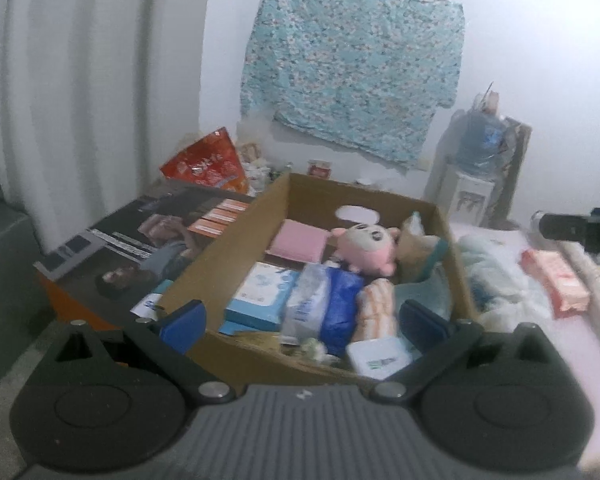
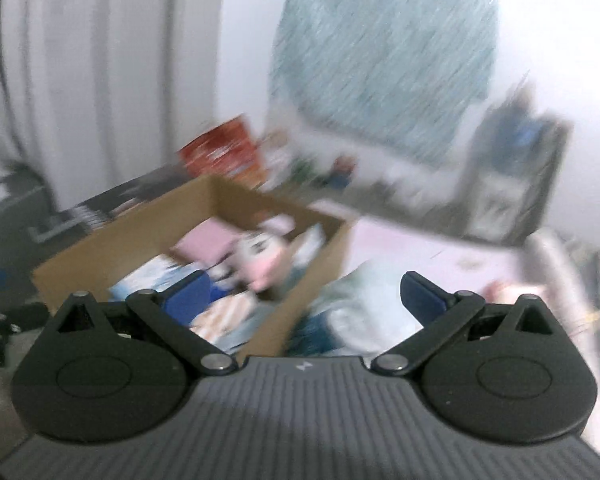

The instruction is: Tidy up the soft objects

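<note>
- Two hand-held grippers are up and empty: your left hand-held gripper (image 1: pixel 302 320) hangs over the near edge of the box (image 1: pixel 236 240) with its jaws spread wide, holding and touching nothing.
- Your right hand-held gripper (image 2: pixel 304 300) is spread just as wide and also carries nothing; its view is smeared with blur, so fine detail there cannot be told.
- Inside the box you already have a pink plush (image 1: pixel 370 246) toward the far side, a pink cloth (image 1: pixel 298 240) left of it, a white-and-blue pack (image 1: pixel 260 294) nearer you, a blue-and-clear pack (image 1: pixel 324 304) beside that, a striped cloth (image 1: pixel 376 308) to its right, and a white case (image 1: pixel 380 358) at the near right corner.
- Right of the box, on the bed (image 1: pixel 580 344), lies a pale crumpled cloth (image 1: pixel 496 276) just beside the box wall, and farther right a pink-and-white pack (image 1: pixel 556 280).
- Left of the box sits a large printed carton (image 1: pixel 140 240) with a red bag (image 1: pixel 208 164) behind it; neither looks like part of the job.
- You seem to be between picks, with most soft things boxed and the two right of the box left to fetch.
- For the next move, your right hand-held gripper is the nearer one to the crumpled cloth: bring it down over a bunched fold, close on plenty of fabric so it does not slip, then lift clear of the box wall before carrying it in.
</note>
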